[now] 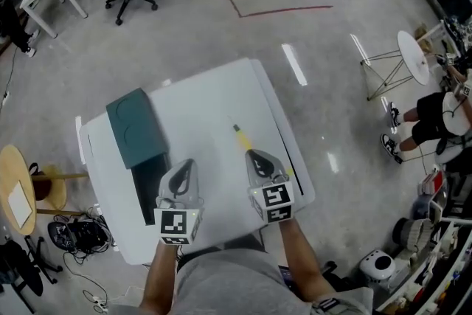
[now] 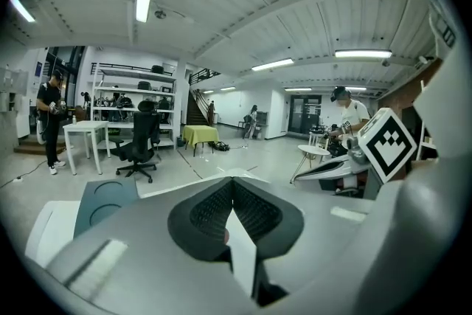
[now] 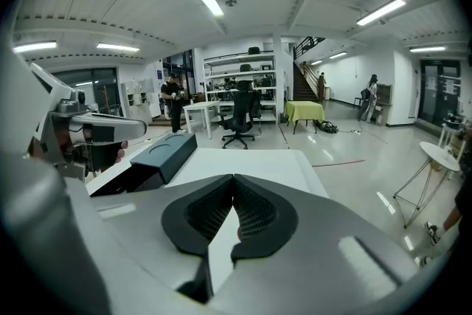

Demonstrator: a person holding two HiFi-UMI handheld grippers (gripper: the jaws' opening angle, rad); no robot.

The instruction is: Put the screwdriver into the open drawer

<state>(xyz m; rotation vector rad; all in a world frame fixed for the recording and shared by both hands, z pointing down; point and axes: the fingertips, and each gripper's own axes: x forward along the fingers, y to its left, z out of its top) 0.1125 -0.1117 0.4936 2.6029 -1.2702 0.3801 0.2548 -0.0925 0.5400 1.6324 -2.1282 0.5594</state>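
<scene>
Two grippers hover over the tabletop [image 1: 221,92]: left gripper [image 1: 186,163] and right gripper [image 1: 252,154], fingers of each pressed together, holding nothing. Screwdriver [image 1: 241,136] lies just beside the right gripper, at its 12 o'clock. Open drawer [image 1: 146,187] sits at the screwdriver's 8 o'clock.

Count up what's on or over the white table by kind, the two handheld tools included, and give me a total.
Green drawer unit: 1
Screwdriver: 1
Tools: 2, left tool and right tool
Total: 4
</scene>
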